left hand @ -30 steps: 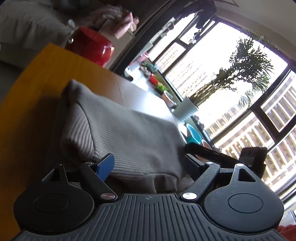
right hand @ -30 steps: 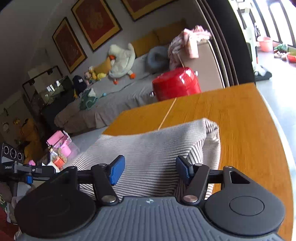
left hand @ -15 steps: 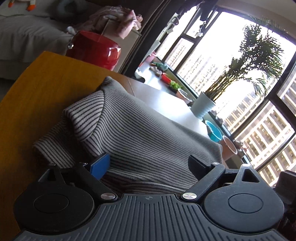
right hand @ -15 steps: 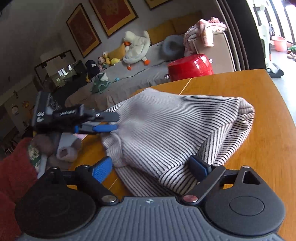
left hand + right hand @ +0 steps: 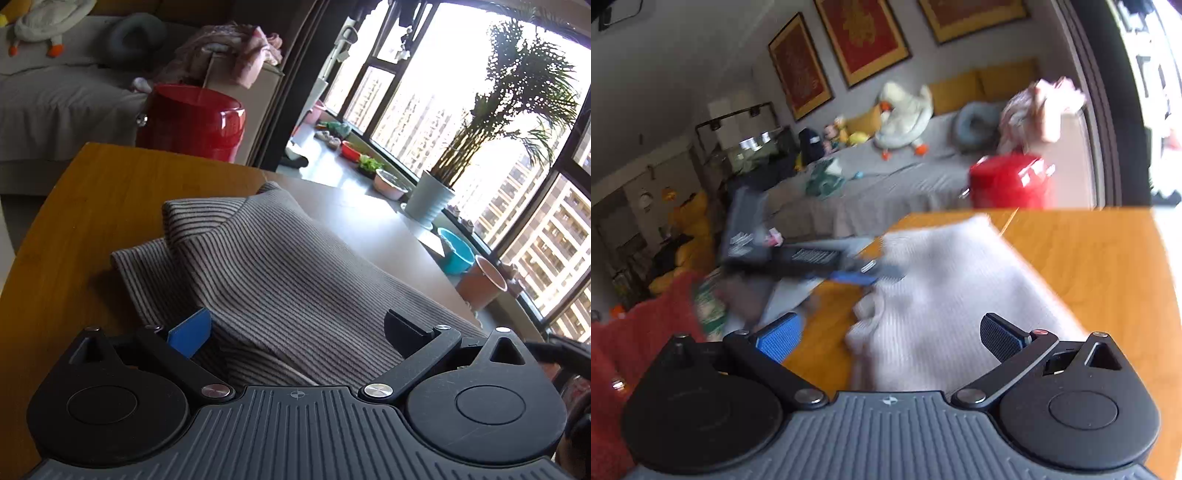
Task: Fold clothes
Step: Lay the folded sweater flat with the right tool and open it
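A grey striped garment [image 5: 295,266] lies folded in a soft heap on the wooden table [image 5: 92,206]. My left gripper [image 5: 295,328] hangs just over its near edge. Its jaws are opening wide; the cloth lies between and below the fingers, and neither pad presses on it. In the blurred right wrist view the garment [image 5: 945,295] looks pale, on the same table [image 5: 1089,266]. My right gripper [image 5: 890,336] is drawn back from it, jaws opening, with the cloth's near end between them but untouched. The left gripper [image 5: 871,271] shows there at the garment's left edge.
A red pot [image 5: 192,122] stands beyond the table's far edge, before a grey sofa [image 5: 55,99] with plush toys and a heap of pink clothes [image 5: 236,51]. A potted plant [image 5: 428,199] and bowls line the window ledge. A red cloth [image 5: 628,339] lies at my lower left.
Both grippers have opened wide and let the garment go. It has sunk into a folded heap on the table. The right gripper has drawn back and up; the left has drawn back too.
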The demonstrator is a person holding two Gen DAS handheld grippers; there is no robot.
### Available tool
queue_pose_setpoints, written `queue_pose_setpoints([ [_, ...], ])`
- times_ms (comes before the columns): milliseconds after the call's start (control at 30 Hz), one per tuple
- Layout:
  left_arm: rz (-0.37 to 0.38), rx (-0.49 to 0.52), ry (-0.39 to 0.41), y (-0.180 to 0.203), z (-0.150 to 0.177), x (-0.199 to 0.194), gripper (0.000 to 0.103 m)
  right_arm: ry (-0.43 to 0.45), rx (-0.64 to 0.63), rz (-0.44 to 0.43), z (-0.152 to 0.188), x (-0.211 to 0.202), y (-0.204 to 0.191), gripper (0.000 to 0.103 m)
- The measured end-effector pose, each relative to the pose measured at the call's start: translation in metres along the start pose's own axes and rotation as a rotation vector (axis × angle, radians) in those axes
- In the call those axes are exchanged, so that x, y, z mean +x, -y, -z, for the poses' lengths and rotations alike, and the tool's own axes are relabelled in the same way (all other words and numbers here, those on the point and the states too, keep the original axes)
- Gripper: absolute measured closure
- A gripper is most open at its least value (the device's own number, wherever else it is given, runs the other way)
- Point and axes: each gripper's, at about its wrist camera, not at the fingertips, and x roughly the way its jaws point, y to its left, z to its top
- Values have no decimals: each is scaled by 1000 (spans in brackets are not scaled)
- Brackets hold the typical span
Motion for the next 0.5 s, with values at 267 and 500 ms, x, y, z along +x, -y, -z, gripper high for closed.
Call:
queue_pose_setpoints([
  [267,33,87,-4,30,6,-15,1,-151,-43,371,19,45,53,0],
  [500,212,34,-116,35,26,-4,1,-158,63,361,33,38,58,0],
])
